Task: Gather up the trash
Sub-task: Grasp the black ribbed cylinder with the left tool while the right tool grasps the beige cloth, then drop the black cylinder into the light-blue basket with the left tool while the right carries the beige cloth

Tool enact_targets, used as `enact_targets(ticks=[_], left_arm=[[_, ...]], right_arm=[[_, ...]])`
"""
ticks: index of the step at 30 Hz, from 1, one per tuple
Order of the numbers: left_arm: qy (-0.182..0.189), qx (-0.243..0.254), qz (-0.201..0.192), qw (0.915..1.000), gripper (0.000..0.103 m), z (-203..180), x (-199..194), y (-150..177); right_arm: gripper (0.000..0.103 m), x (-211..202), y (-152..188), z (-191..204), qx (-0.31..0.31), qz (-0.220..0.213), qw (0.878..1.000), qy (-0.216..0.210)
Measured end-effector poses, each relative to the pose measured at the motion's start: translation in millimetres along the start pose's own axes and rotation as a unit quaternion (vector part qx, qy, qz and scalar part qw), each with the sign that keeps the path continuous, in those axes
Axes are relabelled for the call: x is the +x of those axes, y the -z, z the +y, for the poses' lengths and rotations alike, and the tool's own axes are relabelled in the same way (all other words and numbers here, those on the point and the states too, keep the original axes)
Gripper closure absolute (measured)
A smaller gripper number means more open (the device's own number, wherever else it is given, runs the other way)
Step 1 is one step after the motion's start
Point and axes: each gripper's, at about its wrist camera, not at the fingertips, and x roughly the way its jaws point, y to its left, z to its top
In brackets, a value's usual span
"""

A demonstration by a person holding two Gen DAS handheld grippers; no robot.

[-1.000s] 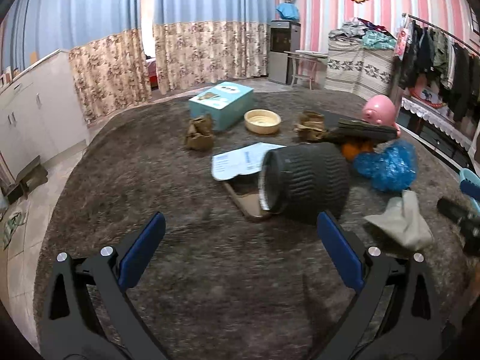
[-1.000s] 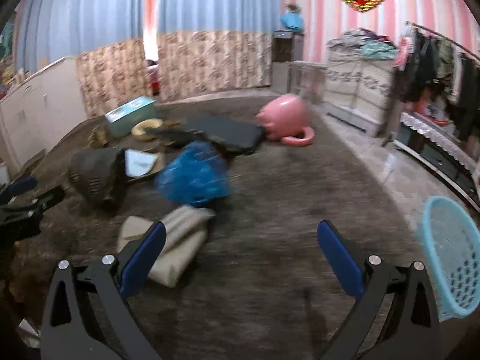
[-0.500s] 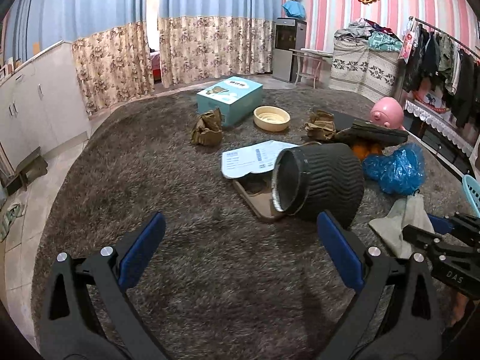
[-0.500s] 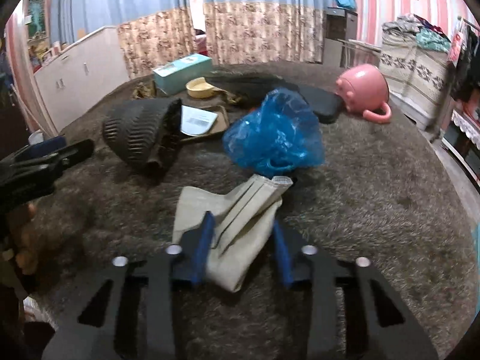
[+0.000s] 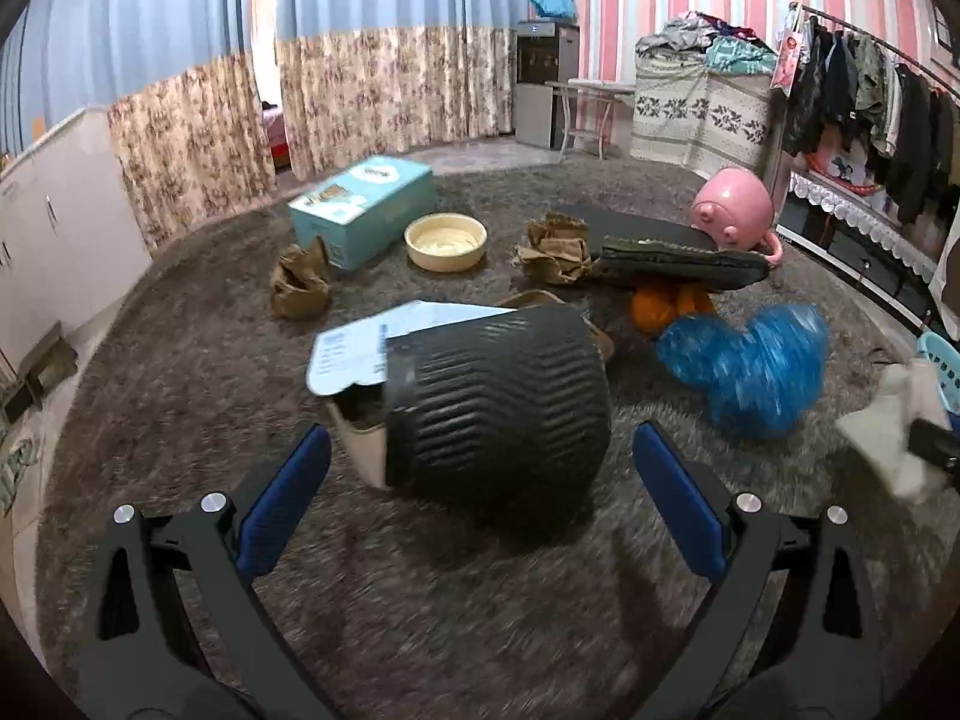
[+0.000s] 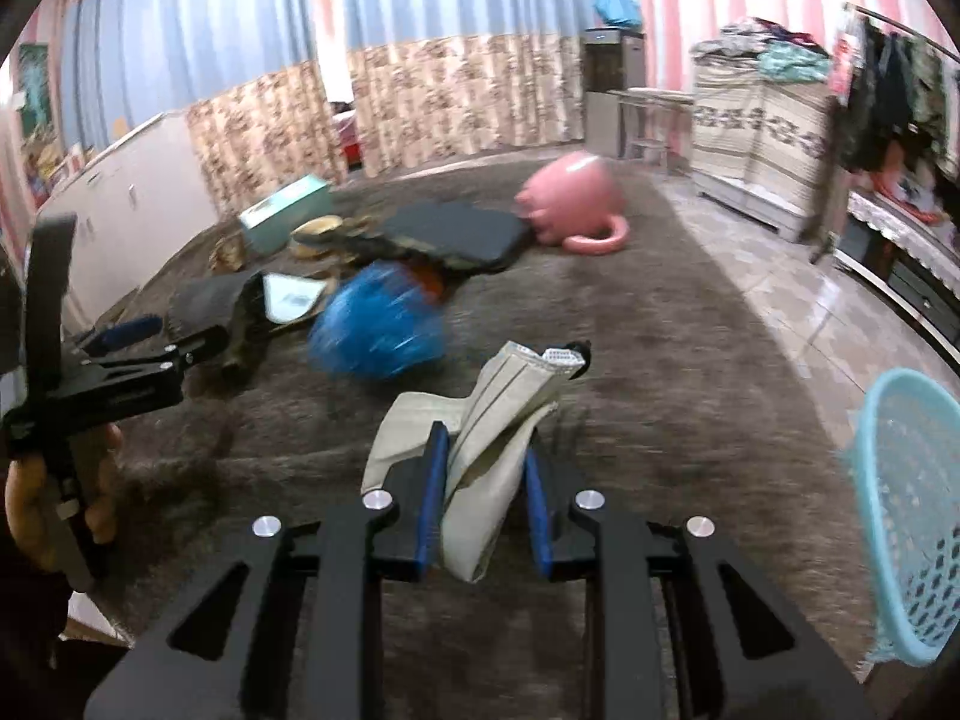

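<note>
My right gripper (image 6: pixel 483 480) is shut on a beige paper bag (image 6: pixel 480 420) and holds it above the brown carpet; the bag also shows in the left wrist view (image 5: pixel 888 438). A light blue mesh basket (image 6: pixel 906 516) stands to the right. My left gripper (image 5: pixel 480 480) is open, right behind a black ribbed bin (image 5: pixel 498 402) lying on its side. A crumpled blue plastic bag (image 5: pixel 750 366) lies right of the bin, also in the right wrist view (image 6: pixel 378 324). Crumpled brown paper (image 5: pixel 300 282) and more brown paper (image 5: pixel 555 249) lie further back.
A teal box (image 5: pixel 366 210), a cream bowl (image 5: pixel 445 240), a white sheet (image 5: pixel 366 342) on a tan tray (image 5: pixel 360 438), a dark cushion (image 5: pixel 678 261) over orange items (image 5: pixel 666 303) and a pink pot (image 5: pixel 732 210) lie on the carpet (image 5: pixel 210 372). Cabinets stand left, a clothes rack right.
My right gripper has closed on the beige bag and lifted it off the carpet, swinging right toward the basket. My left gripper has moved closer to the black bin.
</note>
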Motion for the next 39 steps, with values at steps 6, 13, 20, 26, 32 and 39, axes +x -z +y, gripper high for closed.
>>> enact_targets(ticks=[6,13,20,26,32,39], left_arm=[[-0.004,0.010,0.015,0.9998,0.011,-10.0,16.6,-4.6],[0.004,0.009,0.026,0.9996,0.030,-12.2,21.8,-3.5],[0.014,-0.001,-0.021,0.9997,0.030,-21.9,-8.9,-16.5],[0.059,0.013,-0.079,0.9950,0.030,-68.5,-41.5,-46.0],[0.132,0.045,-0.099,0.9853,0.030,-143.9,-56.6,-68.7],[0.187,0.107,-0.106,0.9708,0.030,-239.9,-59.6,-63.8]], right_arm=[[0.078,-8.4,-5.3,-25.6,0.021,-0.020,0.999,0.025],[0.078,-20.9,-6.4,-43.8,0.033,-0.036,0.998,0.046],[0.078,-39.0,-10.3,-76.1,0.058,-0.061,0.992,0.092],[0.078,-61.7,-7.9,-123.6,0.096,-0.077,0.980,0.159],[0.078,-92.1,2.9,-176.1,0.144,-0.089,0.958,0.232],[0.078,-112.8,19.3,-222.2,0.174,-0.083,0.935,0.297]])
